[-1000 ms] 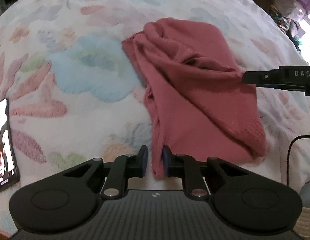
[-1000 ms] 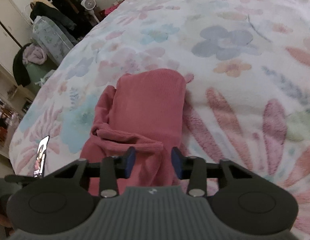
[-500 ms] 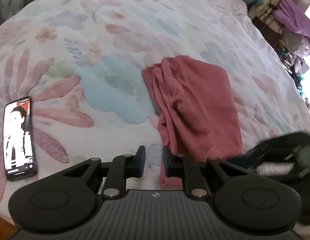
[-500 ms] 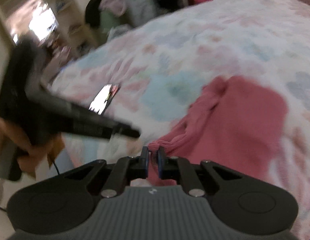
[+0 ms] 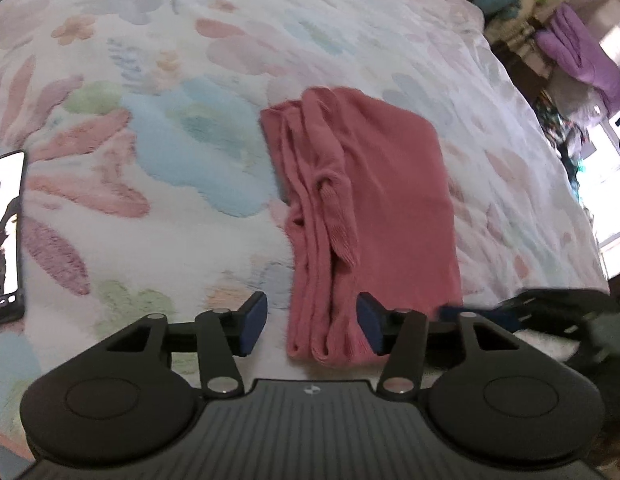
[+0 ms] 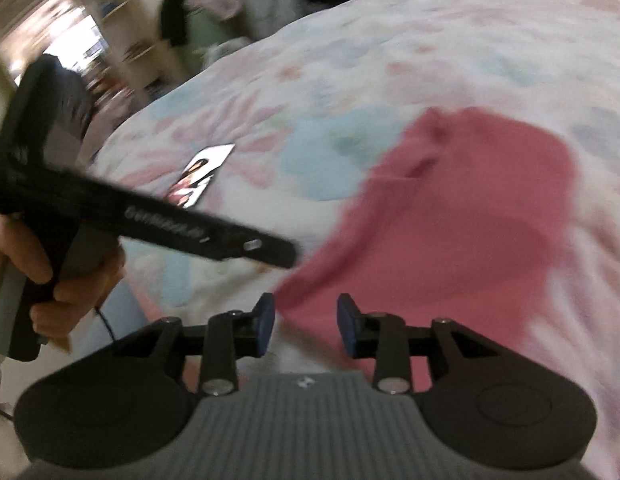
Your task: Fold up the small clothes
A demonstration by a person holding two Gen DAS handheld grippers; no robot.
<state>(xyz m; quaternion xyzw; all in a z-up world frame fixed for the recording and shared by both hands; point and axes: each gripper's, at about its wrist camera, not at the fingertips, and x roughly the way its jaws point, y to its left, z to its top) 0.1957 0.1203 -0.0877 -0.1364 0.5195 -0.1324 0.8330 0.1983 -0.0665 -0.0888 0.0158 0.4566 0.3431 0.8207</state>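
A pink garment (image 5: 366,208) is seen lying folded lengthwise on the bed (image 5: 190,60), its near end just in front of the left tool (image 5: 312,324). The left tool's fingers are spread apart and nothing is gripped; the garment's near edge lies between the blue pads (image 5: 254,320) but is not pinched. In the left wrist view the bunched folds along the garment's left side are shown sharply, and the right tool (image 5: 550,312) is caught only as a dark blur at the lower right.

The right wrist view is smeared by motion, so the garment (image 6: 462,224) appears as a soft pink patch. The right tool (image 6: 306,324) is also released, with its fingers apart above the garment's near corner. Only in this view is the left tool (image 6: 270,250) seen from the side, held by the person's hand (image 6: 50,272), with a black cable hanging below.

A phone (image 5: 4,236) with a lit screen is seen lying on the bed to the left, well apart from the garment. The bed is covered by a fluffy floral blanket. Purple cloth (image 5: 578,52) is piled beyond the bed's far right corner, and shelves (image 6: 122,28) are visible in the right wrist view.
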